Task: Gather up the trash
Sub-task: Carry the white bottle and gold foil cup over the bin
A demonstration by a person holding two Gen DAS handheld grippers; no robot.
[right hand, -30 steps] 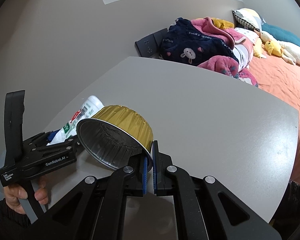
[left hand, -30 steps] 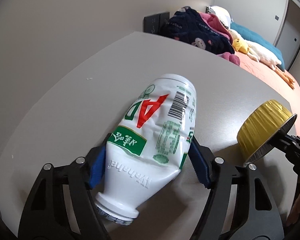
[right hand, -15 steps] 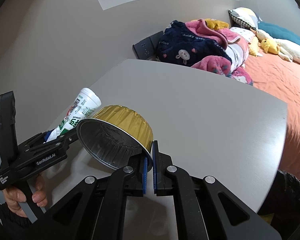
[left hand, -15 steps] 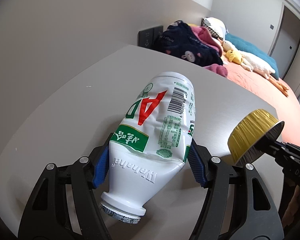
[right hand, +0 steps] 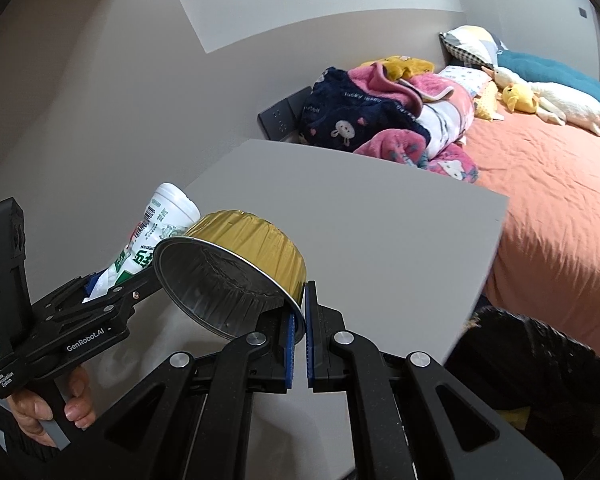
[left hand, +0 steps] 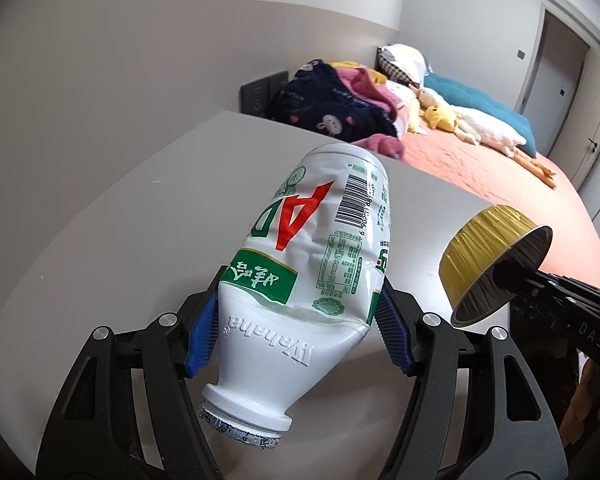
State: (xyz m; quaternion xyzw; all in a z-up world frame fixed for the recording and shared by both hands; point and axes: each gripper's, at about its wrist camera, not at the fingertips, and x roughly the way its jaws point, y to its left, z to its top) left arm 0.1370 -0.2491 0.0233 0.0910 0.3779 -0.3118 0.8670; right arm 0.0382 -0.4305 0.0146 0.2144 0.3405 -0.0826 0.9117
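A dented white plastic bottle (left hand: 312, 264) with a red and green label hangs above the grey table (left hand: 120, 220), its foil-sealed neck toward the camera. My left gripper (left hand: 300, 320) is shut on it, blue pads (left hand: 202, 332) pressing both sides of its shoulder. A gold foil cup (right hand: 236, 264) with a silver inside is tilted on its side in the air. My right gripper (right hand: 299, 320) is shut on the cup's rim. In the left wrist view the foil cup (left hand: 488, 248) appears at the right, held by the right gripper (left hand: 504, 272). The right wrist view shows the bottle (right hand: 156, 232) behind the cup, inside the left gripper (right hand: 100, 284).
The grey table (right hand: 380, 240) stands against a grey wall. Beyond its far edge lies a bed with an orange cover (right hand: 560, 184), piled clothes (right hand: 372, 120) and plush toys (left hand: 460, 120). A dark bag (right hand: 532, 344) sits below the table's right edge. A person's hand (right hand: 48, 408) grips the left tool.
Both grippers have lifted with their loads, and the table has dropped lower in both views. The bottle, which lay near the tabletop, now hangs clear above it. Neither grip has changed.
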